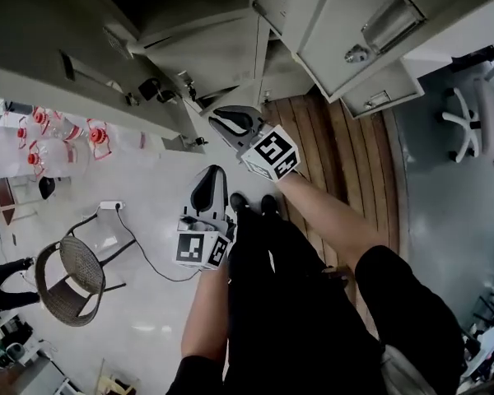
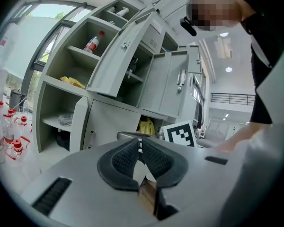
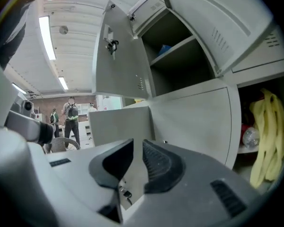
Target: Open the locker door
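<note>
left gripper (image 2: 140, 144): jaws pressed together, empty, held back from the lockers | right gripper (image 3: 137, 149): jaws a narrow slit apart, nothing between them | locker door (image 3: 117, 124): just beyond right jaws, key (image 3: 126, 193) in its lock | upper door (image 3: 119, 56): swung out overhead | wicker chair (image 1: 70, 276): well apart, left.

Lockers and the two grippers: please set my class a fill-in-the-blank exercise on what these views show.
1. In the left gripper view, the left gripper has its jaws ____, with nothing between them.
2. The bottle on the upper shelf has a ____ cap.
3. The hanging item at the right edge of the right gripper view is ____.
4. In the head view, the wicker chair stands on the person's ____ side.

Missing words: shut; red; yellow; left.
</note>
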